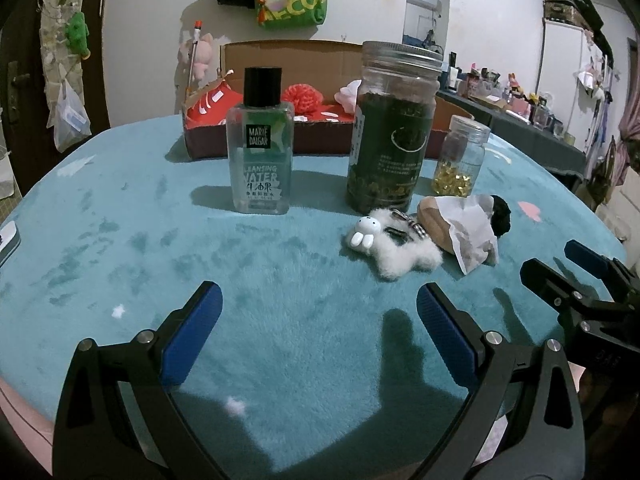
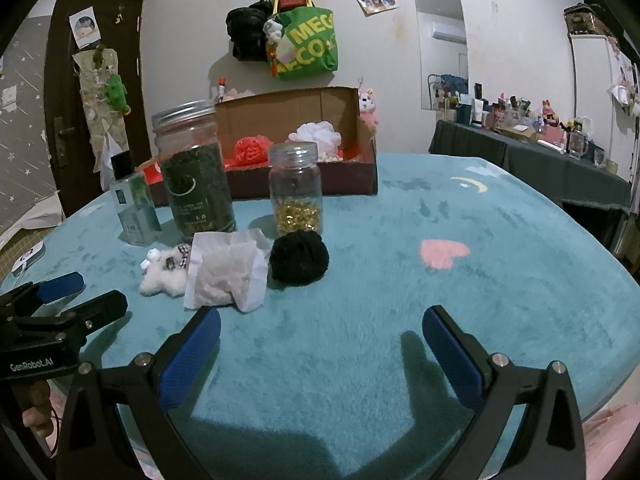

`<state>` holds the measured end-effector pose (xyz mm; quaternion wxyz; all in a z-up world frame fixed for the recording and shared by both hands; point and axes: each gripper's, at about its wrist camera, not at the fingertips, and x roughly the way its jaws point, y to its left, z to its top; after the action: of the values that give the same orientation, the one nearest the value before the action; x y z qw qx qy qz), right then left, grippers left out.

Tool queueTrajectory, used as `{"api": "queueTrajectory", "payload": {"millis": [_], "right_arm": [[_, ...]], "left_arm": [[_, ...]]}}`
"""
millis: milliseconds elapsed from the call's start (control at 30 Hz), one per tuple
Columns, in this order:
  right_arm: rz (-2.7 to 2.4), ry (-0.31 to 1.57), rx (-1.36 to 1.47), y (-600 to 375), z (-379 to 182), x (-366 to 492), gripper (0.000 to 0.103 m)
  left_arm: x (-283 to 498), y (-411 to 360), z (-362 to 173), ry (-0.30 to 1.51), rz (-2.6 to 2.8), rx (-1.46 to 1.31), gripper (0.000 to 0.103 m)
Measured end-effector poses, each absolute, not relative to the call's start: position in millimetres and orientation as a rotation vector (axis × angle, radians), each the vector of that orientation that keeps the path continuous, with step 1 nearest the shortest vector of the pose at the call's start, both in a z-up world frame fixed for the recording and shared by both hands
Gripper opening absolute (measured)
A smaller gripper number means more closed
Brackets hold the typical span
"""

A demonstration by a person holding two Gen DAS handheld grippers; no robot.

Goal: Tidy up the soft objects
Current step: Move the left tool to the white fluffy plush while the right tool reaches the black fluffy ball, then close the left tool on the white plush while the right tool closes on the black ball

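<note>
both grippers (image 1: 319, 334) (image 2: 321, 354) gape over plush blanket (image 1: 280, 272).

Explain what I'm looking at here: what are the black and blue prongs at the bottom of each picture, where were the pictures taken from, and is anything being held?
The prongs are handheld two-finger grippers, one per hand, each with a fisheye camera looking along its fingers. One picture comes from the left gripper, the other from the right gripper. Both are open and hold nothing. On the teal plush table cover stand a clear cleansing-water bottle, a tall jar of dark leaves and a small jar of gold capsules. In front lie a white fluffy bunny charm, a white paper pouch and a black knitted ball. Behind is an open cardboard box.
</note>
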<state>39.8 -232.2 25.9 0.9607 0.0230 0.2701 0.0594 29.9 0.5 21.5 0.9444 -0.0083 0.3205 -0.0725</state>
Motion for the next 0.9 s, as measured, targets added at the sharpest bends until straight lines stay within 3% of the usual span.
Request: {"api": "queueTrajectory", "payload": {"millis": [733, 900], "right_arm": [[0.218, 0.706, 0.133, -261.7, 39.3, 99.0, 0.103], [0.267, 0.76, 0.142, -260.2, 37.6, 118.4, 0.091]], "left_arm": [[78.0, -31.9, 28.1, 0.808, -0.22, 0.048, 0.099], [90.2, -41.2, 25.0, 0.857, -0.251, 0.068, 0.099]]}}
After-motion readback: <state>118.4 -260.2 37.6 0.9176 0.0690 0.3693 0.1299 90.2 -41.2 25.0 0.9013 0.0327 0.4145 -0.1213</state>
